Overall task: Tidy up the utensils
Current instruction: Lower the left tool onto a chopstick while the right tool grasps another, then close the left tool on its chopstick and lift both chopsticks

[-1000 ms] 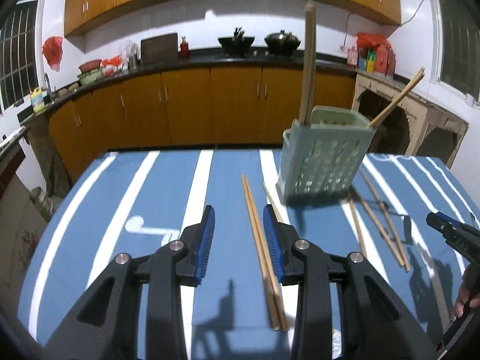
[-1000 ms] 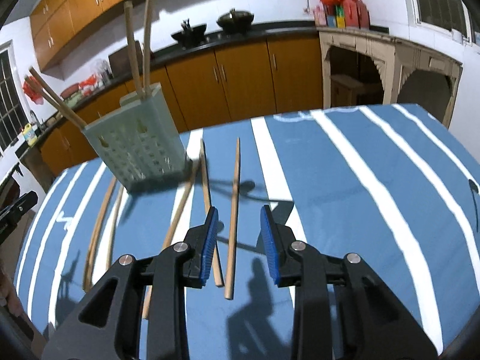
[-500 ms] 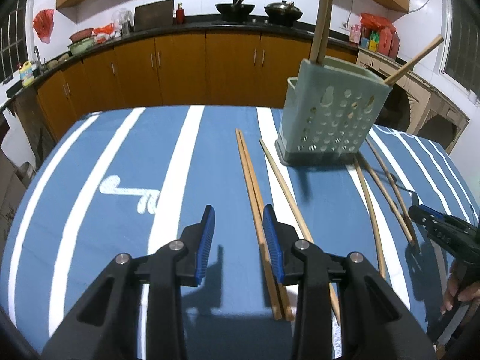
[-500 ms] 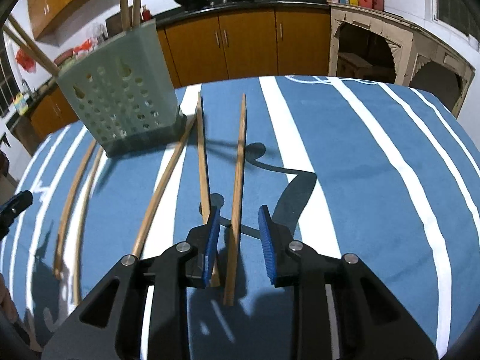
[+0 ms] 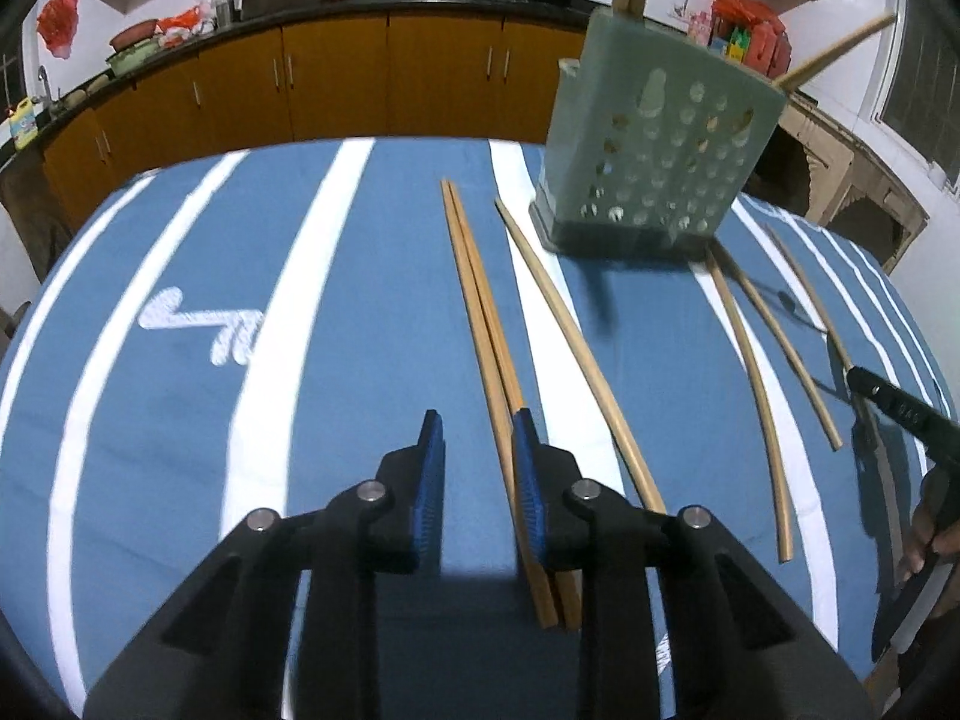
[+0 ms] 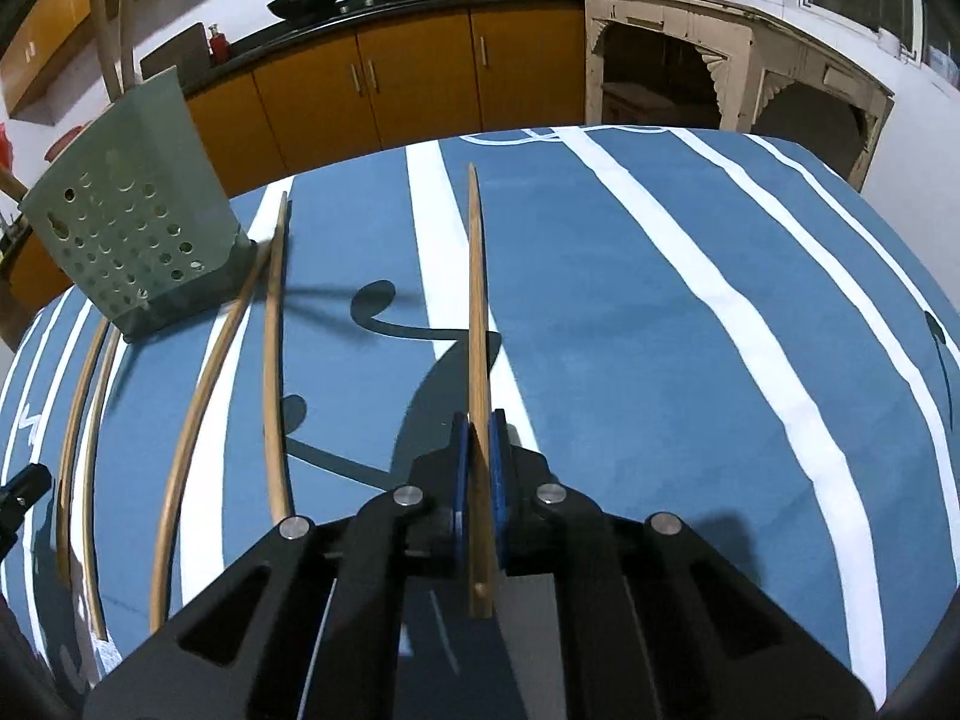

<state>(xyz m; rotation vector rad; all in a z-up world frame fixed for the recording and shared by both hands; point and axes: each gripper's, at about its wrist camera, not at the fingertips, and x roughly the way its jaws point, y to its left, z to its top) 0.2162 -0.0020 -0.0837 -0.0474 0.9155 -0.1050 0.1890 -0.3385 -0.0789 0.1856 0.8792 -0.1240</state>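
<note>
Right claw clamps one wooden chopstick; left claw gapes.
The slim tan chopstick runs away over the blue striped table. A pair of chopsticks lies beside the left claw's right pad, not gripped. The green perforated holder stands far right, sticks upright inside.

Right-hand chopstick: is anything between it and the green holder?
Nothing visible blocks the way. The right gripper is shut on the chopstick; the green holder stands up and to the left. Only two loose chopsticks lie flat on the blue cloth between them, low enough to pass over.
</note>
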